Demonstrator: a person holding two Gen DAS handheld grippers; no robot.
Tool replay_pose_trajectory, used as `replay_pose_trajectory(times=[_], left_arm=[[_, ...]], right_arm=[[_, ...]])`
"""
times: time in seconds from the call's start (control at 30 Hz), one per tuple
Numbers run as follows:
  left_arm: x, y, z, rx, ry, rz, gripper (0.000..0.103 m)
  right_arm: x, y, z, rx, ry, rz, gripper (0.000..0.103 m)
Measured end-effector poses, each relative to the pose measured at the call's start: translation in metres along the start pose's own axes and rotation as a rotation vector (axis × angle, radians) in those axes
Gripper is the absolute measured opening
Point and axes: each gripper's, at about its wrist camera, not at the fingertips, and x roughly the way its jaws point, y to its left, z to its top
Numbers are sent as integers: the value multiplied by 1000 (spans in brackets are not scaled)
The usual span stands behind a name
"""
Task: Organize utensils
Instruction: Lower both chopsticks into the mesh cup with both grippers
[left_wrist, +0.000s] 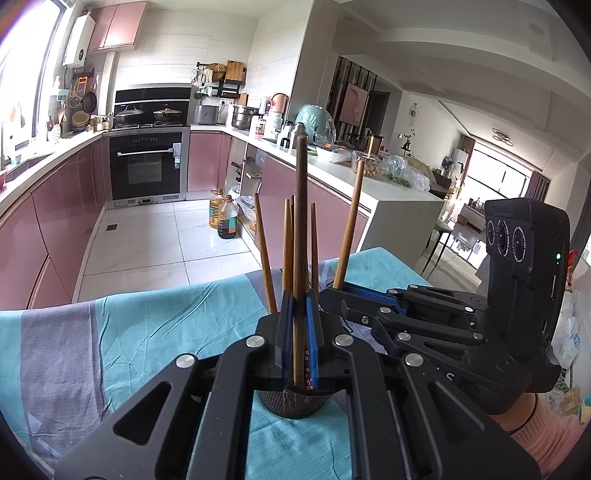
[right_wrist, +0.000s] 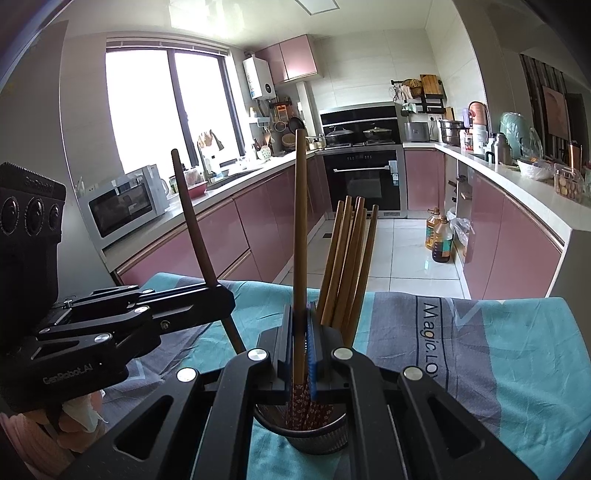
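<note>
A dark mesh cup (left_wrist: 293, 404) stands on the teal and grey cloth (left_wrist: 147, 332), just under my left gripper (left_wrist: 298, 314). That gripper is shut on a dark brown chopstick (left_wrist: 300, 206) held upright, its lower end down in the cup. Several lighter chopsticks (left_wrist: 266, 258) lean in the cup behind it. To the right, my right gripper (left_wrist: 334, 291) is shut on a light wooden chopstick (left_wrist: 351, 221). In the right wrist view, the right gripper (right_wrist: 300, 321) holds its chopstick (right_wrist: 300, 229) upright over the cup (right_wrist: 303, 434), beside a bundle of chopsticks (right_wrist: 351, 266). The left gripper (right_wrist: 221, 295) is at left.
The cloth-covered table's far edge (right_wrist: 369, 291) drops to a white tiled floor with oil bottles (right_wrist: 439, 236). Pink kitchen cabinets, an oven (right_wrist: 364, 181) and a cluttered counter (left_wrist: 369, 162) lie beyond. A person's sleeved hand (left_wrist: 546, 432) holds the right gripper.
</note>
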Motion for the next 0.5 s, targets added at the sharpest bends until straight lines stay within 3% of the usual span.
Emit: replay_pose_trajectory(times=[0.5], left_arm=[[7, 6, -1, 10, 18, -21, 8]], right_arm=[[5, -4, -6, 9, 15, -1, 6]])
